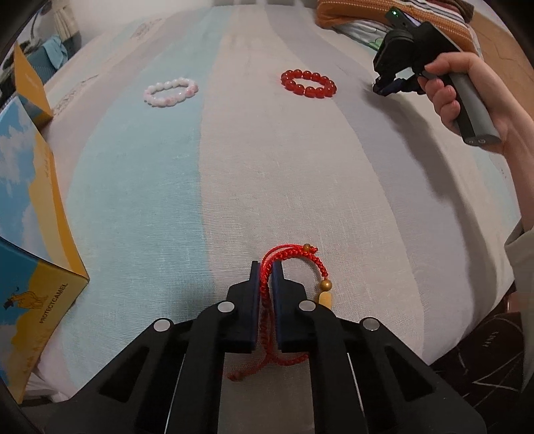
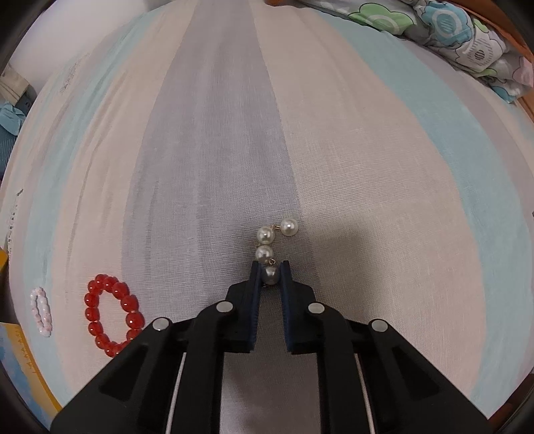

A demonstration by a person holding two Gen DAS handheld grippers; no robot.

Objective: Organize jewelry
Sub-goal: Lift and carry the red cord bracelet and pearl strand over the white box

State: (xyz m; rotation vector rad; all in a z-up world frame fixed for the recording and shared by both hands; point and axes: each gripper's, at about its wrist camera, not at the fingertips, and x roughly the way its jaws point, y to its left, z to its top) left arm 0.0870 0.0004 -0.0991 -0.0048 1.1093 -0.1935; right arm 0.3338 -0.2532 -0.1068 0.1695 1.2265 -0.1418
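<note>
My left gripper (image 1: 266, 267) is shut on a red braided cord bracelet (image 1: 293, 255) with amber beads, which lies on the striped bedsheet (image 1: 167, 183); its loop sticks out to the right of the fingertips. My right gripper (image 2: 269, 267) is shut on the nearest pearl of a short pearl string (image 2: 266, 235), the other pearls trailing ahead on the sheet. The same right gripper (image 1: 387, 87) shows at the far right of the left wrist view, held by a hand (image 1: 450, 90). A red bead bracelet (image 1: 308, 83) (image 2: 111, 313) and a pink-white bead bracelet (image 1: 171, 91) (image 2: 41, 310) lie loose on the bedsheet.
A blue and yellow cardboard box (image 1: 30, 240) stands open at the left edge of the bed. A flowered quilt (image 2: 467, 40) and an orange striped cushion (image 1: 383, 13) lie along the far right. The sheet's stripes run away from me.
</note>
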